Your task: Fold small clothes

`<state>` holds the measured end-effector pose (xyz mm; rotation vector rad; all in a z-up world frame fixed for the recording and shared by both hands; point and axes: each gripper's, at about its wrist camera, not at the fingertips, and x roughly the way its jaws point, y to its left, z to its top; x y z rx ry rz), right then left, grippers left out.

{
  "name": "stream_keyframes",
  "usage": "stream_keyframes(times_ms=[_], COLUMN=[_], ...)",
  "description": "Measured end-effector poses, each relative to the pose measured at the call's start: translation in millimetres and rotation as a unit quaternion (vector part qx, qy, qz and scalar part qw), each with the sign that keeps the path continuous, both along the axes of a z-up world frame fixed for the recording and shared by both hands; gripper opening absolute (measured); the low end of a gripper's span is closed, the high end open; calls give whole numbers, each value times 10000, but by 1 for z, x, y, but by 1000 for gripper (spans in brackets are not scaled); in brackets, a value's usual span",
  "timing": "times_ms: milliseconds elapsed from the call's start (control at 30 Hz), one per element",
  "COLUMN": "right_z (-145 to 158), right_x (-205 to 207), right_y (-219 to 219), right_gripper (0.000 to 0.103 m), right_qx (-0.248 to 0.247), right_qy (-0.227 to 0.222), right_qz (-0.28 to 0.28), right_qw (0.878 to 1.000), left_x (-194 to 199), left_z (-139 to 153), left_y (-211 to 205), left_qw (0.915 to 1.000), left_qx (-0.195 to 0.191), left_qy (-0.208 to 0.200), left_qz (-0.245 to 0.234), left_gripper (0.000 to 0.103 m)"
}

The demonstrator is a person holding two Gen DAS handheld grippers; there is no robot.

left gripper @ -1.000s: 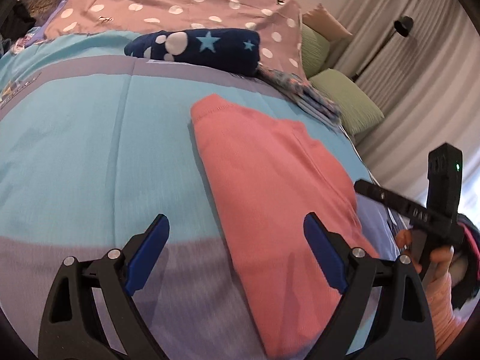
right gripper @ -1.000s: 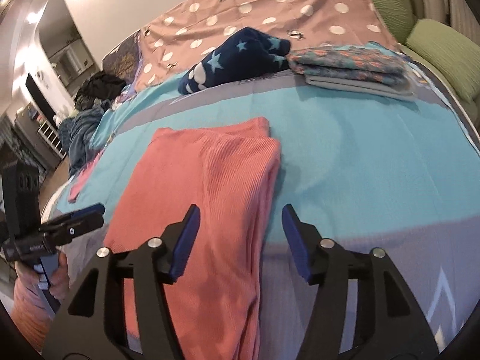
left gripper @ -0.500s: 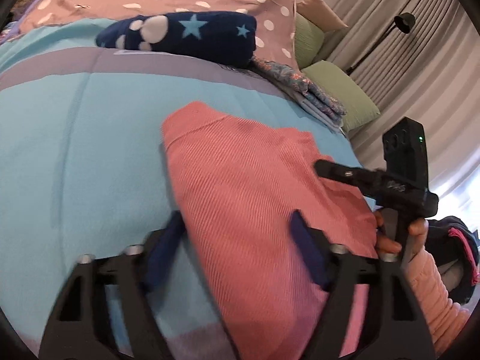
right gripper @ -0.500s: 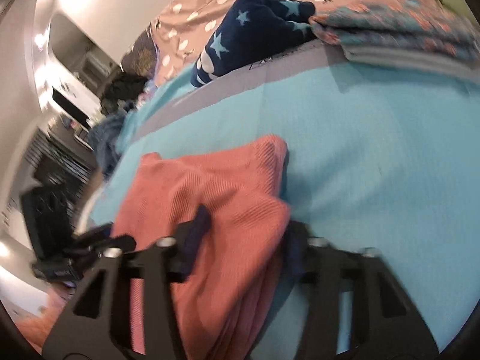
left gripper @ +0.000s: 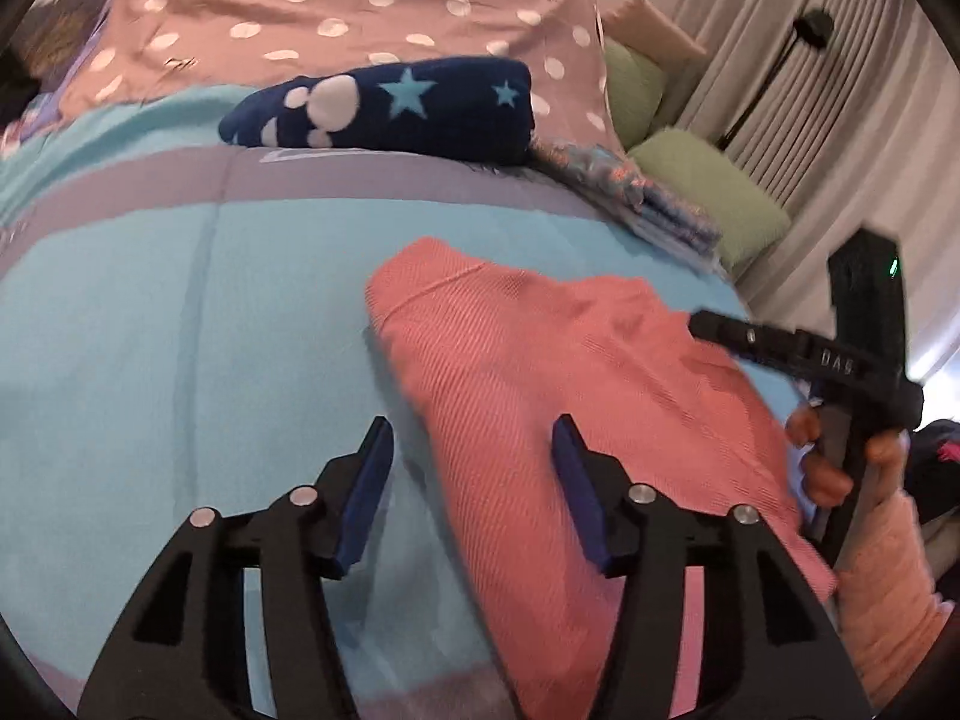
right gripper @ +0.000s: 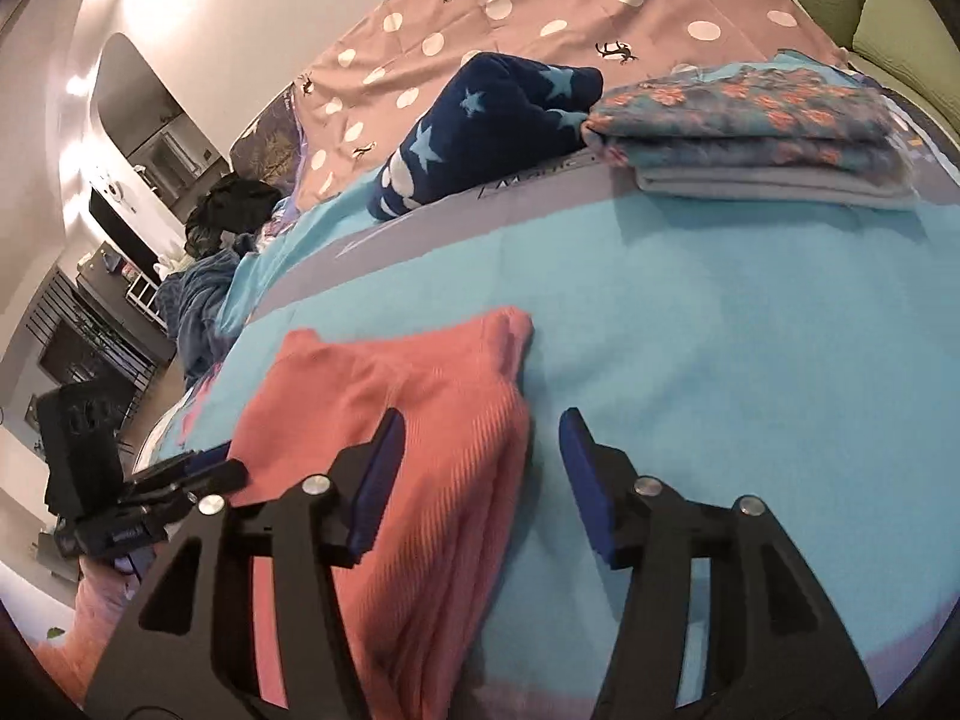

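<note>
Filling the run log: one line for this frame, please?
task: fold small clothes | left tool: open, straddling left edge of pink garment | right tool: open, straddling its right edge | garment: flat on bed, ungrasped

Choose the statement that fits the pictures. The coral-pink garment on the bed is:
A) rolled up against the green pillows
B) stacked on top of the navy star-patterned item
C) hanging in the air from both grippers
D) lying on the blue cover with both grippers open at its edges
D: the coral-pink garment lies flat on the blue cover, while the left gripper and right gripper both stand open, each straddling one edge of it.
</note>
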<state>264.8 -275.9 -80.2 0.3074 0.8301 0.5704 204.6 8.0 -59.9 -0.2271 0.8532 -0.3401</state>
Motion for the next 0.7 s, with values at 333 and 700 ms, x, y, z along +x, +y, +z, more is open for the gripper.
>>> stream_keyframes(times_ms=[333,700], right_z=[-2,-2], right_x=[-81,-133], right_y=[-22,-17], right_gripper=[65,71], right_qx=[-26,-65], right_qy=[-86,-136], right_qz=[38,81], right_qw=[10000,9999], left_x=[-113,-153], left_z=[8,-10], left_y=[2,-37], left_qw=[9976,9843], left_qx=[321,1609], left_qy=[-174,-243], left_qz=[-588,-680], left_gripper=[69,70])
